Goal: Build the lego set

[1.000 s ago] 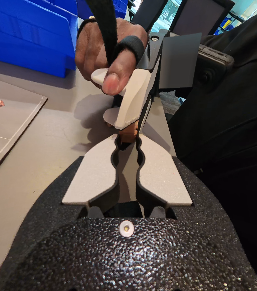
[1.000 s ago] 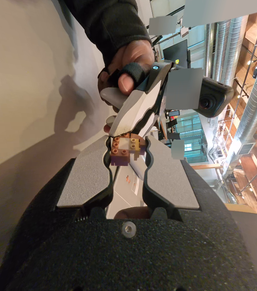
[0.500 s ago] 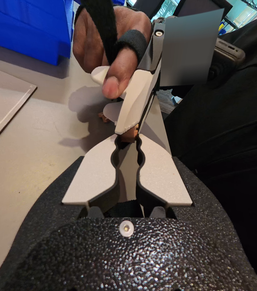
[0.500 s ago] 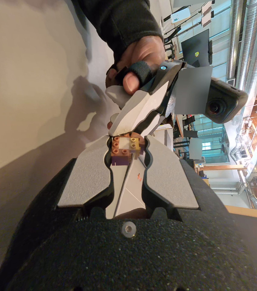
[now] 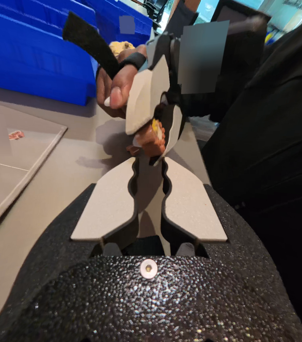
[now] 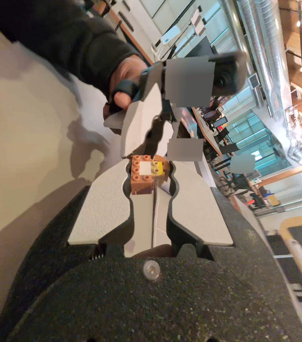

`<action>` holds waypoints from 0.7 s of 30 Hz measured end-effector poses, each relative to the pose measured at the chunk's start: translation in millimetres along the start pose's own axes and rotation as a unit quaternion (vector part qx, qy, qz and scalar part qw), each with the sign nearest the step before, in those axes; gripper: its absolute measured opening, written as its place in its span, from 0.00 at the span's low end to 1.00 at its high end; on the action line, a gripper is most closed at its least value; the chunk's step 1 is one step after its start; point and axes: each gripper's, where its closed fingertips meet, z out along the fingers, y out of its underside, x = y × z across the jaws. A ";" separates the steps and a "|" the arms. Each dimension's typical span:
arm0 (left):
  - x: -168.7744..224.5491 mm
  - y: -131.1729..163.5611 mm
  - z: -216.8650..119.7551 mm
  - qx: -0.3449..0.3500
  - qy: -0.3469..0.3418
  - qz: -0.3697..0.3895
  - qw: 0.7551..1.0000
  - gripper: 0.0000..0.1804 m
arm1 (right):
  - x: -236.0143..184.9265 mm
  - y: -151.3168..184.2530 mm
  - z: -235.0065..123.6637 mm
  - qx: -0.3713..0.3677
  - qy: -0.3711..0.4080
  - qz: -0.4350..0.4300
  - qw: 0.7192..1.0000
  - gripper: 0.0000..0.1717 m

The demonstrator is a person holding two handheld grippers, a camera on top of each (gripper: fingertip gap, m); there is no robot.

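My right gripper (image 6: 150, 166) is shut on a small brick assembly (image 6: 142, 175): brown bricks with a white tile and a yellow brick on top. Both pads press on its sides. In the left wrist view the right gripper (image 5: 146, 146) holds the same assembly (image 5: 153, 142) just beyond my left fingertips. My left gripper (image 5: 150, 162) is open, with only the grey table showing between its fingers. In the right wrist view the left gripper (image 6: 141, 155) sits at the far edge of the assembly with its jaws slightly apart. A hand (image 5: 116, 88) holds the right gripper.
Blue bins (image 5: 26, 55) stand at the back left of the grey table (image 5: 54, 203). A grey board (image 5: 7, 175) with a small reddish picture lies on the left. A person in dark clothing (image 5: 266, 166) fills the right side. A small dark brown piece (image 5: 133, 149) shows beside the assembly. The tips of both grippers are at nearly the same place.
My left gripper's jaws have widened and come off the brown brick they were pinching. The assembly stays in the right gripper, and both views have swung and blurred.
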 end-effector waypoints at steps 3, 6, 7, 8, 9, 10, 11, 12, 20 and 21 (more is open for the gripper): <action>-13.7 -7.5 -14.5 0.017 -0.093 0.129 0.987 0.13 | 7.7 -5.3 -6.8 0.035 -0.001 0.068 0.997 0.22; -11.2 -23.2 -22.0 0.055 -0.162 0.265 0.949 0.12 | 12.1 -9.3 -10.4 0.054 -0.003 0.106 0.993 0.22; -5.6 -26.3 -20.7 0.065 -0.164 0.295 0.939 0.11 | 12.2 -9.5 -10.3 0.054 -0.003 0.109 0.993 0.22; -1.3 -29.2 -19.0 0.075 -0.166 0.318 0.930 0.10 | 11.6 -9.5 -10.1 0.053 -0.003 0.107 0.993 0.22; 1.4 -31.7 -17.9 0.082 -0.171 0.335 0.923 0.10 | 10.7 -9.4 -9.7 0.051 -0.003 0.105 0.993 0.22; 3.2 -32.9 -16.8 0.086 -0.174 0.349 0.917 0.09 | 9.2 -9.6 -9.3 0.049 -0.005 0.105 0.993 0.22; 3.8 -33.7 -16.0 0.089 -0.178 0.358 0.912 0.08 | 8.2 -10.1 -9.1 0.049 -0.006 0.105 0.993 0.22; 4.3 -33.2 -14.5 0.089 -0.179 0.364 0.910 0.08 | 7.5 -10.8 -9.0 0.050 -0.006 0.106 0.993 0.22; 9.6 -28.7 -6.5 0.092 -0.162 0.374 0.909 0.11 | 3.3 -14.8 -11.0 0.064 -0.015 0.116 0.991 0.22; 10.5 -27.6 -5.4 0.092 -0.157 0.374 0.909 0.11 | 1.8 -15.0 -11.1 0.066 -0.018 0.116 0.991 0.22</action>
